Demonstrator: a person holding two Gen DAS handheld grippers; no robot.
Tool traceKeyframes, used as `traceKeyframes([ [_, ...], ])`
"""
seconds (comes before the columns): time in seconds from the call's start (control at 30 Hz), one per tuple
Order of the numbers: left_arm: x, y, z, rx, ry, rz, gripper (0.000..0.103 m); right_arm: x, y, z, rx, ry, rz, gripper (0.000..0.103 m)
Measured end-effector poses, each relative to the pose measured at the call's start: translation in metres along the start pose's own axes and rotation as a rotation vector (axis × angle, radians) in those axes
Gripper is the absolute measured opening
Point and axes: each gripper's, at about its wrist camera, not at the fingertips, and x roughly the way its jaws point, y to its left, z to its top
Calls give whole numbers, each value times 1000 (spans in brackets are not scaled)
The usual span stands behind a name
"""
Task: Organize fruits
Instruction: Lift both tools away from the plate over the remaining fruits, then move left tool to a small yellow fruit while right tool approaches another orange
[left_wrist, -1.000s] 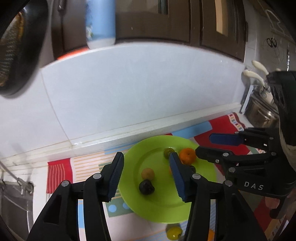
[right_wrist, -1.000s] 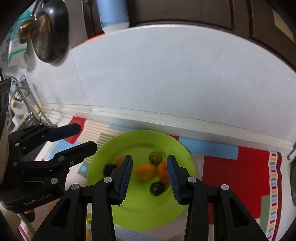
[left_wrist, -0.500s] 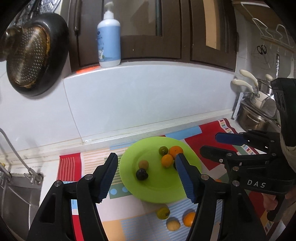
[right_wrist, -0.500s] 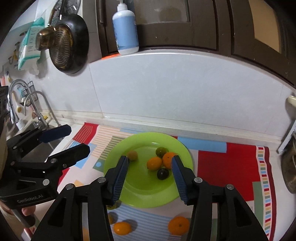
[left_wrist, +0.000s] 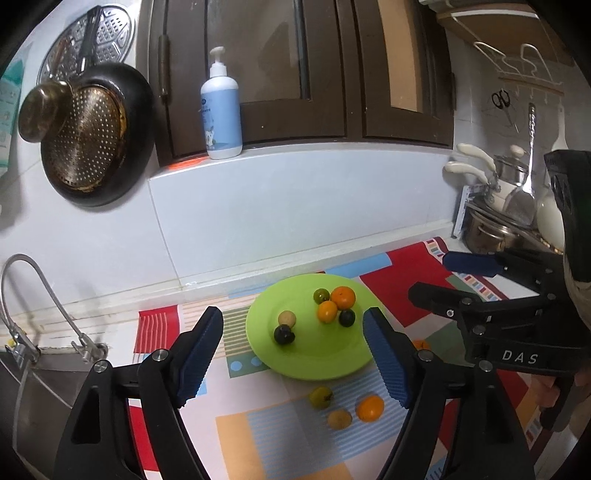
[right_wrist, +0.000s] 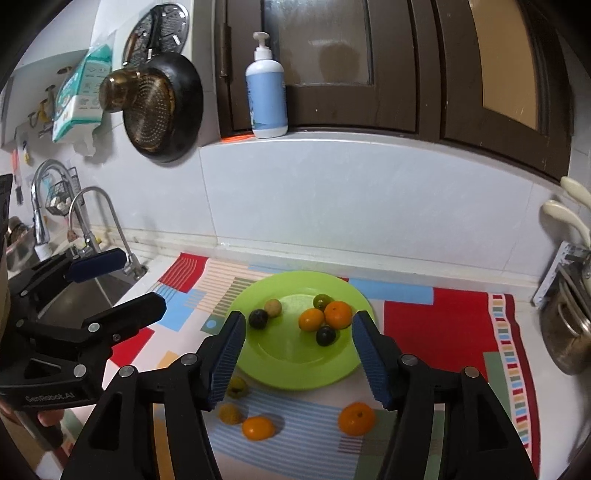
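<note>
A green plate (left_wrist: 314, 354) (right_wrist: 295, 358) lies on a colourful mat and holds several small fruits: oranges (left_wrist: 343, 297), dark plums (left_wrist: 284, 335), a green fruit and a tan one. Loose on the mat in front of it are a green fruit (right_wrist: 236, 386), a yellow fruit (right_wrist: 231, 412) and two oranges (right_wrist: 258, 427) (right_wrist: 356, 418). My left gripper (left_wrist: 293, 317) (right_wrist: 142, 278) hangs back from the plate, jaws opening, nothing between them. Beside it, my right gripper (right_wrist: 299, 318) (left_wrist: 432, 276) is also opening and empty.
A sink with a faucet (right_wrist: 92, 221) sits left of the mat (right_wrist: 443, 325). Steel pots (left_wrist: 491, 229) stand at the right. A pan (left_wrist: 96, 136) hangs on the wall and a soap bottle (left_wrist: 221, 110) stands on the ledge above.
Both grippers have drawn back and up from the plate while their jaws widened. The loose fruits on the mat in front of the plate have come into view.
</note>
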Motion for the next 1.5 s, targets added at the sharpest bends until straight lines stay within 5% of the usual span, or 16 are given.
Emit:
traceKeyframes([
  [0.63,-21,-12,-36,114,2,-15,79,-15,33,-38,-154,69,5,61],
  [1.5,37,-38,-88,380,163,-208,78,43,55,-93,-372,273,109,61],
])
